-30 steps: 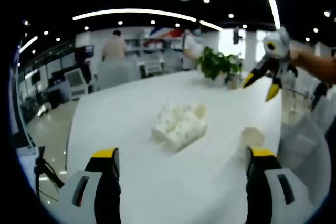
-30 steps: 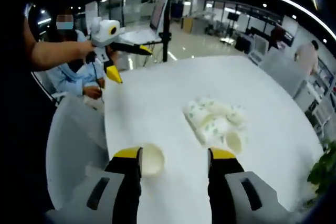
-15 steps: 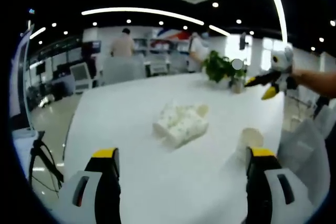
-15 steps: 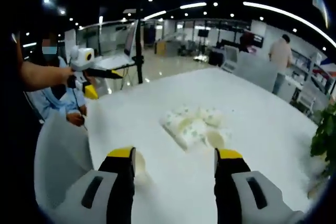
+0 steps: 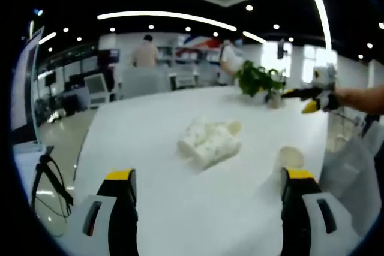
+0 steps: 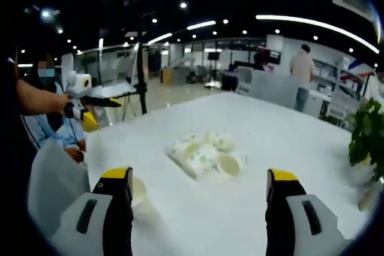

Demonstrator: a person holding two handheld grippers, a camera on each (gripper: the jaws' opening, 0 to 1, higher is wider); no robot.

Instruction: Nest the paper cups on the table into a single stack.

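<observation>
Left gripper view: left tongs (image 5: 209, 178) stood wide open above the white surface (image 5: 150, 142), holding nothing. A cluster of patterned paper cups (image 5: 209, 141) lay on their sides mid-surface, touching one another. A single cup (image 5: 290, 157) stood upright apart from them, near the right jaw. The right tongs (image 5: 302, 99) hovered at the far right, held by a hand, jaws only slightly apart and empty. A potted plant (image 5: 257, 80) stood at the far edge. Right gripper view: right tongs (image 6: 201, 183) were spread wide, empty. The cup cluster (image 6: 207, 154) lay ahead between the jaws; the single cup (image 6: 138, 193) sat just beside the left jaw. Left tongs (image 6: 99, 109) hovered at left, above the surface edge (image 6: 288, 130).
</observation>
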